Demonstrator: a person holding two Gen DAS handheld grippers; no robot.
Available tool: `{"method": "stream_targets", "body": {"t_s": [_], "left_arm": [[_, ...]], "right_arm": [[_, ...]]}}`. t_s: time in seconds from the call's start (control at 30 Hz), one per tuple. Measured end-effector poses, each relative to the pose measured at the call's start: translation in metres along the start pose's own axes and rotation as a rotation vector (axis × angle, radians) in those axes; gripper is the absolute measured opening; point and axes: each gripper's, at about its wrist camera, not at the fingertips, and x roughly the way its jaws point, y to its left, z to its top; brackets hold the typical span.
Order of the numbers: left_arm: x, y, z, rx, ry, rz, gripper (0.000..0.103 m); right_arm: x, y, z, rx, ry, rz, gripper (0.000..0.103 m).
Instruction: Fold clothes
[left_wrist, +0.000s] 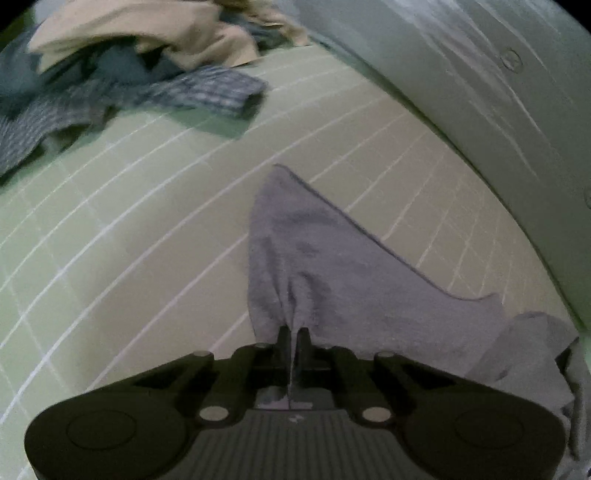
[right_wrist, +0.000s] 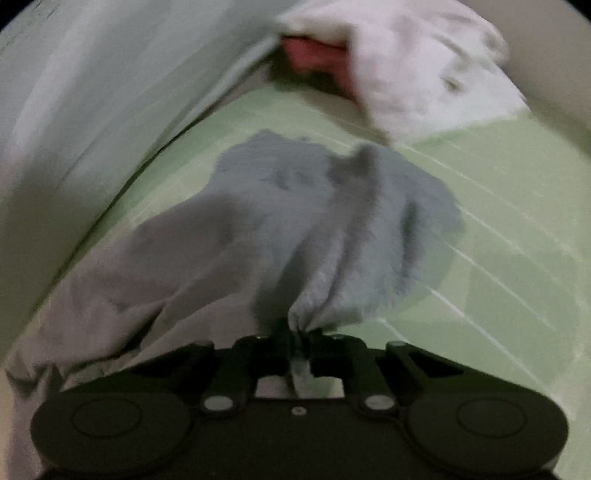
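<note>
Grey garment (left_wrist: 332, 266) lies at centre frame on the green gridded surface (left_wrist: 129, 240). Left gripper (left_wrist: 294, 338) is clenched on a gathered fold of it; right gripper (right_wrist: 299, 341), in a blurred view, appears clamped on another bunched edge. Unfolded clothes pile (left_wrist: 129, 66) occupies the upper left

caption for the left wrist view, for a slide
Left gripper pinches a grey cloth over the green gridded mat.

Before you the pale green mat with white grid lines (left_wrist: 129, 221) bears a grey cloth garment (left_wrist: 314, 258), a heap of beige and checked clothes (left_wrist: 147, 55), and a white bundle (right_wrist: 424, 66).
</note>
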Motion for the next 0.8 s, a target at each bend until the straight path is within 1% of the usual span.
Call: {"method": "stream_targets", "body": {"t_s": [0.1,0.17,0.3,0.37,0.4,0.43,0.47,0.5,0.57,0.6,0.67,0.73,0.8], "left_arm": [[0.012,-0.018,0.018,0.024,-0.019,0.003,0.002],[0.023,-0.032,0.034,0.024,-0.045,-0.005,0.002],[0.052,-0.067,0.077,0.037,-0.105,-0.017,0.002],[0.066,-0.085,0.102,0.025,-0.106,-0.035,0.002],[0.068,-0.091,0.113,0.008,-0.106,-0.049,0.002],[0.064,-0.097,0.125,-0.006,-0.122,-0.067,0.001],[0.056,-0.102,0.134,-0.009,-0.149,-0.082,0.001],[0.044,-0.103,0.140,-0.006,-0.183,-0.093,0.001],[0.006,-0.096,0.146,0.014,-0.270,-0.105,0.002],[-0.013,-0.093,0.148,0.024,-0.313,-0.111,0.002],[-0.051,-0.080,0.149,0.034,-0.394,-0.120,0.002],[-0.086,-0.050,0.136,0.011,-0.452,-0.115,0.002],[-0.108,-0.020,0.115,-0.003,-0.479,-0.088,0.002]], "right_arm": [[0.014,0.027,0.015,-0.092,-0.012,0.004,0.006],[0.026,0.045,0.032,-0.113,-0.024,0.018,0.006],[0.063,0.078,0.063,-0.108,-0.040,0.043,0.006],[0.077,0.096,0.078,-0.111,-0.051,0.057,0.005],[0.079,0.102,0.087,-0.097,-0.062,0.077,0.005],[0.080,0.108,0.096,-0.083,-0.072,0.098,0.005],[0.073,0.111,0.105,-0.075,-0.101,0.109,0.005],[0.058,0.113,0.116,-0.074,-0.156,0.121,0.005],[0.023,0.108,0.131,-0.073,-0.258,0.136,0.005],[0.001,0.099,0.138,-0.058,-0.302,0.152,0.005],[-0.036,0.074,0.142,-0.010,-0.357,0.172,0.004],[-0.071,0.038,0.136,0.046,-0.390,0.193,0.004],[-0.095,0.004,0.121,0.060,-0.401,0.192,0.004]]}}
